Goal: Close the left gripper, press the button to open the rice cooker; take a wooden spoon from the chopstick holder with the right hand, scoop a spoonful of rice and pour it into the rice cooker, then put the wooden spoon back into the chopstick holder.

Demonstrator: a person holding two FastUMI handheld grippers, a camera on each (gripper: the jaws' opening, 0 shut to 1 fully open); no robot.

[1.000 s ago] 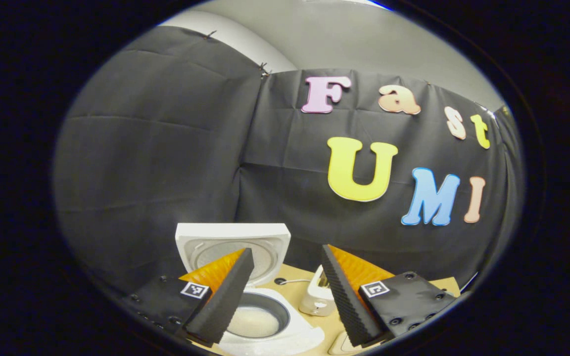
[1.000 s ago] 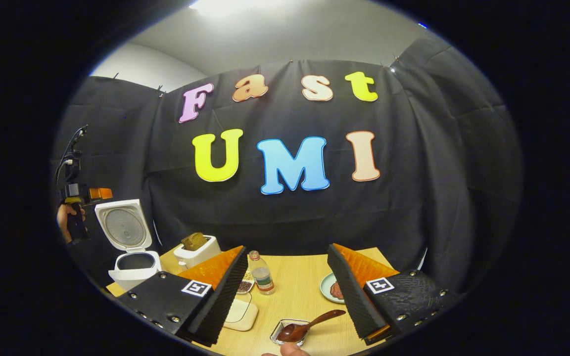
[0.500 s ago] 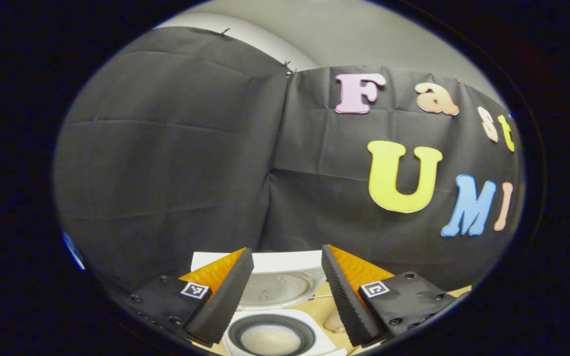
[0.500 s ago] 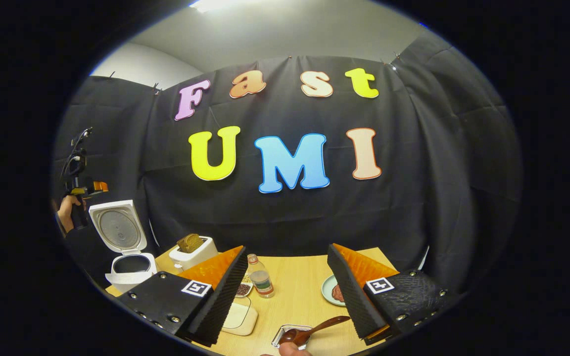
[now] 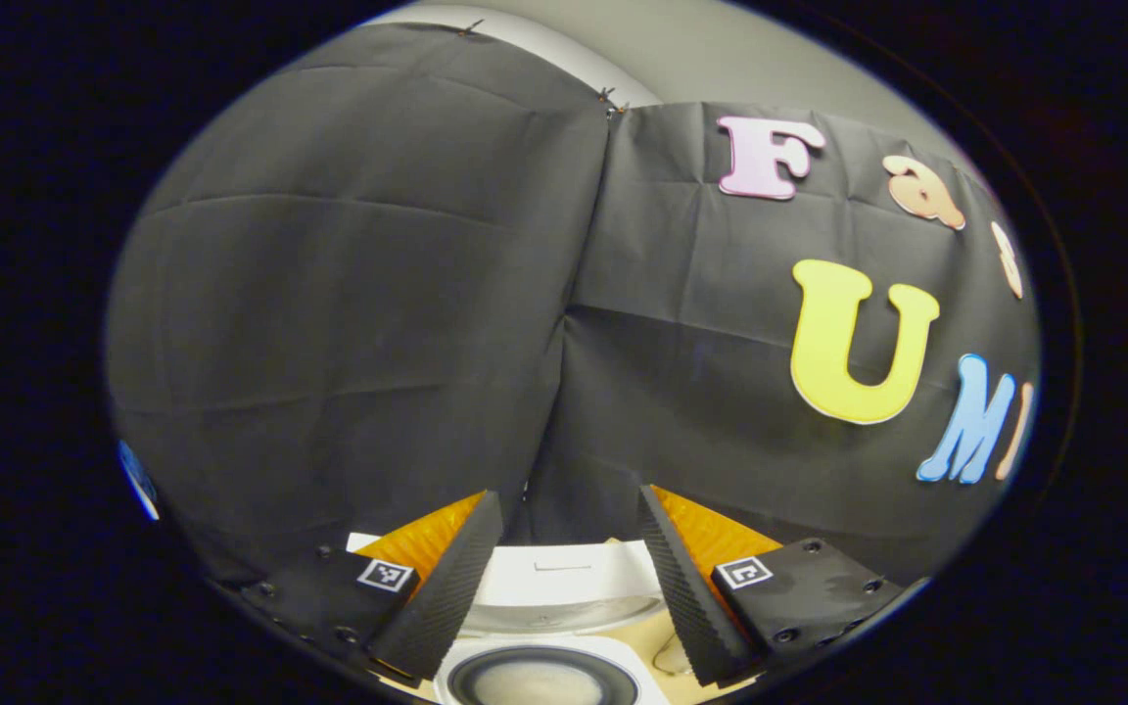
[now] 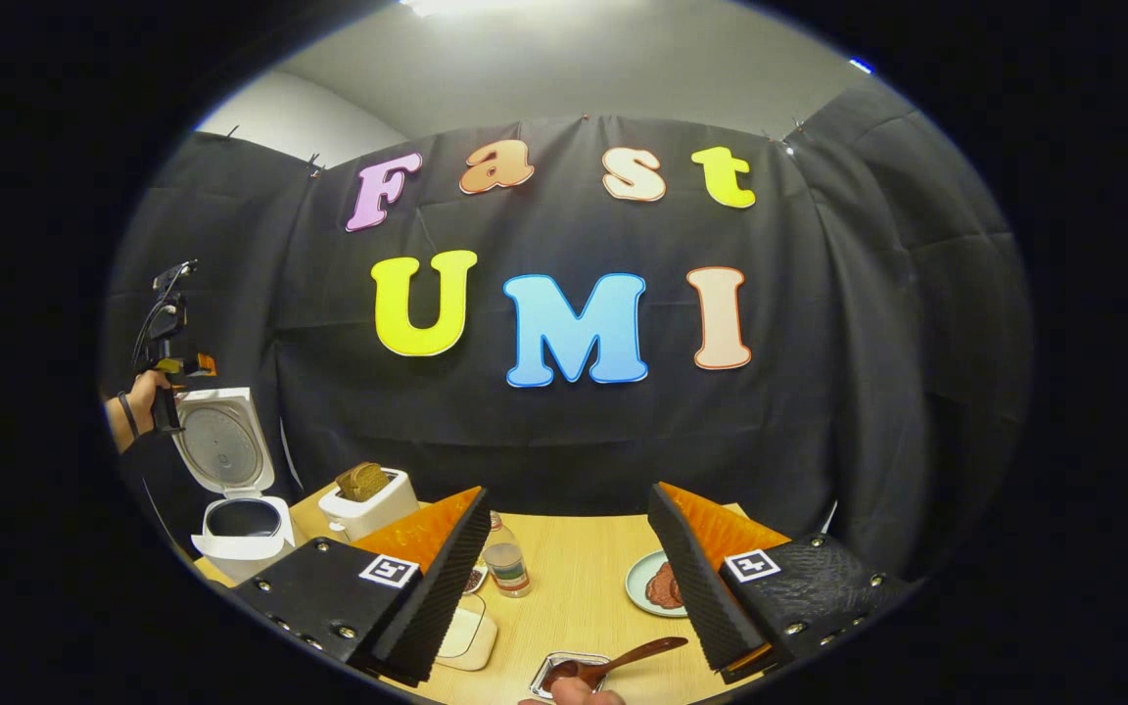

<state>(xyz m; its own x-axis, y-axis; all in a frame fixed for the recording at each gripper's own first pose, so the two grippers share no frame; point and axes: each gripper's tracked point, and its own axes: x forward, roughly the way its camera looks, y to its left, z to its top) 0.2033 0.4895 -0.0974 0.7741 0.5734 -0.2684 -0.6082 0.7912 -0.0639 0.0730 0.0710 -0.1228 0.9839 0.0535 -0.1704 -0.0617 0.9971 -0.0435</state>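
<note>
The white rice cooker [image 6: 241, 524] stands at the table's far left with its lid [image 6: 221, 446] raised. In the left gripper view, the lid's top edge [image 5: 564, 573] and the inner pot [image 5: 540, 681], with pale contents, lie low between the fingers. My left gripper [image 5: 569, 587] is open above them and holds nothing. A hand holds that left gripper [image 6: 172, 362] just above the lid. My right gripper [image 6: 569, 587] is open and bare over the table's near side. The wooden spoon [image 6: 628, 656] lies below it with its bowl in a small shiny tray [image 6: 554, 671].
On the wooden table [image 6: 584, 548] stand a white toaster [image 6: 368, 499] with bread, a small bottle [image 6: 505, 566], a plate [image 6: 657, 587] with dark food and a white box [image 6: 471, 634]. A fingertip [image 6: 569, 693] shows at the bottom edge by the tray.
The left gripper has risen and swung left, so the cooker has slid lower in its view. The right gripper view has shifted slightly; the spoon stays in the tray.
</note>
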